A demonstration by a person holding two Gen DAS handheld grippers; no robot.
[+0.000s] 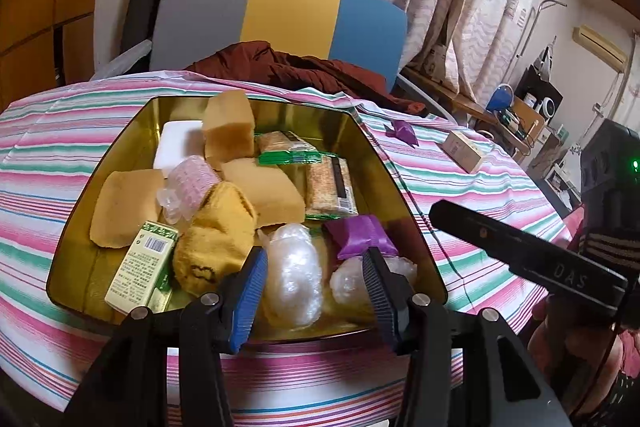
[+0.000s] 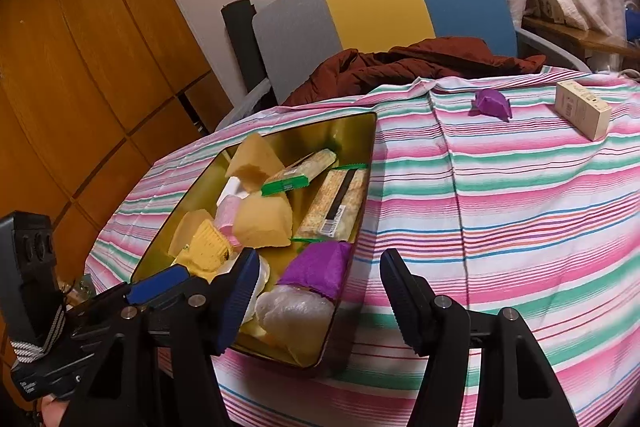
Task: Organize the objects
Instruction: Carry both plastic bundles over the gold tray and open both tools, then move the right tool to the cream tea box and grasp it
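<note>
Gold tin (image 1: 384, 155), rectangular, open, near the table's (image 1: 460, 187) near edge, on a pink, green and white striped cloth. Contents: several tan sponge blocks (image 1: 264, 193); a white block (image 1: 176, 143) at the far end; two green-edged cracker packets (image 1: 332, 187); a pink ribbed roll (image 1: 194, 179); a yellow cloth pouch (image 1: 216, 239); a green-and-white carton (image 1: 140, 267) leaning at the near corner; two clear plastic bundles (image 1: 294, 275); a purple cloth piece (image 1: 360, 235) by the near wall. Outside the tin, toward the table's far edge: a second purple piece (image 2: 492, 105) and a small beige box (image 2: 582, 109), apart from each other. Left hand-held gripper (image 1: 316, 283): jaws part-open over the tin's near end, one plastic bundle between the blue pads, not pinched. Right hand-held gripper (image 2: 316, 287): jaws part-open, straddling the tin's near corner, holding nothing.
</note>
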